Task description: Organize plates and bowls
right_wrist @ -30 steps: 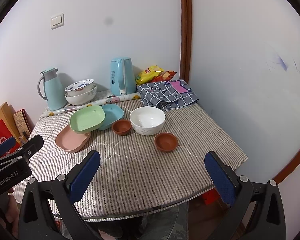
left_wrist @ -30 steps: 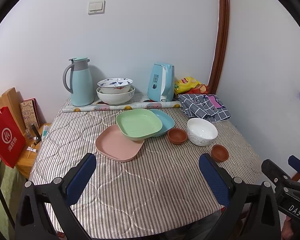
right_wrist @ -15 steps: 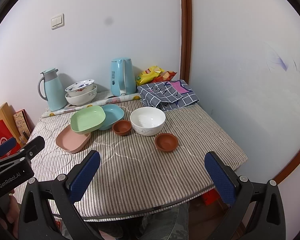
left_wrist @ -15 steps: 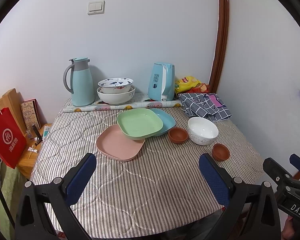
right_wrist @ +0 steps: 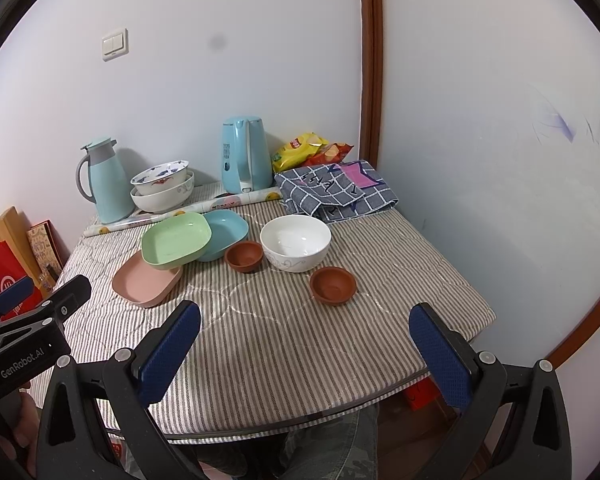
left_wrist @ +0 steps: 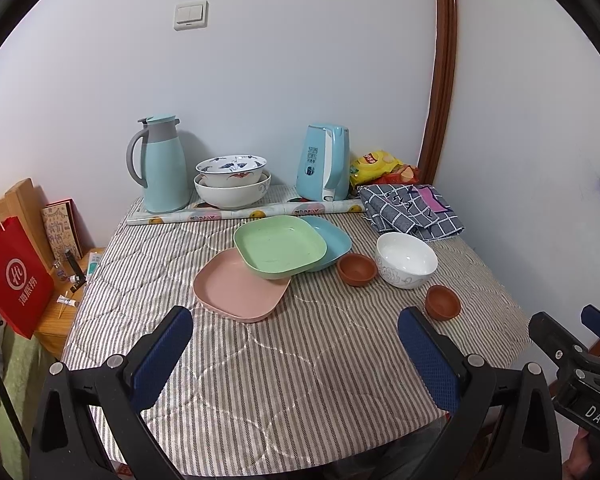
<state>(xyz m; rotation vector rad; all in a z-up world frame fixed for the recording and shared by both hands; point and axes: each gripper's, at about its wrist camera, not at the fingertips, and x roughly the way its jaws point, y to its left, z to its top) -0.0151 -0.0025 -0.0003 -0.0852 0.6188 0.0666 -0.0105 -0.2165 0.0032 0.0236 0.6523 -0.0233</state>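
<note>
Both grippers (left_wrist: 294, 354) (right_wrist: 304, 344) hanging wide open, holding nothing. Plates (left_wrist: 280, 246) overlapping ahead-left, white bowl (right_wrist: 295, 242) and two small brown bowls (right_wrist: 332, 284) dead ahead. Probably light plastic plates, slick fragile bowl; pinching rims looking safest.

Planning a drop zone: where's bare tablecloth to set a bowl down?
Free: the near strip of cloth between the pink plate, the near brown bowl and the table's front edge. Crowded: mid-table, around the green plate and white bowl, and the back row by the kettle.
</note>
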